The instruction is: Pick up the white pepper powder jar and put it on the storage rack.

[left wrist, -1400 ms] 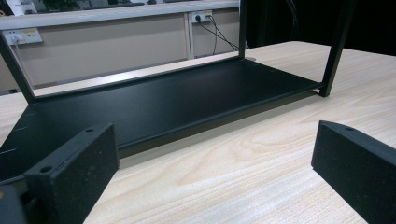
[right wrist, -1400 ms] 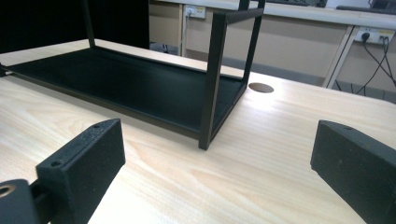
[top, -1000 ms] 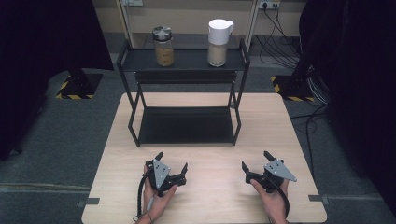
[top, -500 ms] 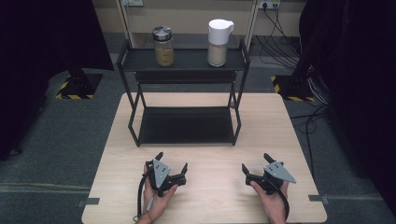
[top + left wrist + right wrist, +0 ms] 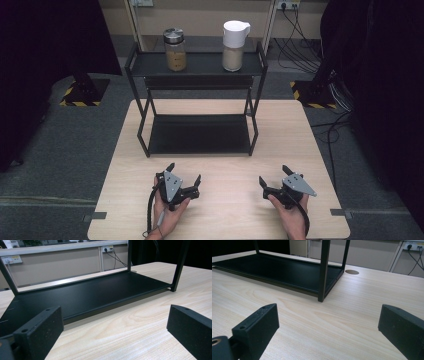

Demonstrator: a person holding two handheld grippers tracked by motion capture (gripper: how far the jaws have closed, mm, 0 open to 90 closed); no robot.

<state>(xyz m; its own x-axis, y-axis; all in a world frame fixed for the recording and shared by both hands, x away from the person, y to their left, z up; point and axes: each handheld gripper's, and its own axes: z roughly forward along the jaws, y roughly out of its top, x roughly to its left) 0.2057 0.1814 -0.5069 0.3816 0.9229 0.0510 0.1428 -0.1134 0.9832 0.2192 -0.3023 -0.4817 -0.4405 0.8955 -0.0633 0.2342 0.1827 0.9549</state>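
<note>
Your left gripper (image 5: 185, 176) rests on the bench (image 5: 225, 210) just in front of the black two-tier rack (image 5: 200, 135), jaws spread wide and holding nothing. Your right gripper (image 5: 274, 176) lies in front of the rack's right end, equally wide and empty. On the rack's top shelf stand a glass jar (image 5: 175, 49) at left and a white-lidded container (image 5: 234, 45) at right.

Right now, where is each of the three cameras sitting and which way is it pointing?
High view: above the person's edge of the light wooden table, looking forward and down at the black two-tier metal rack; both hands, the left gripper and the right gripper enter at the bottom.
Left gripper view: low on the left gripper, facing the rack's bottom shelf; its open black jaws show.
Right gripper view: low on the right gripper, facing the rack's near right leg; its open jaws show.
Both gripper views share the bottom shelf and tabletop.
</note>
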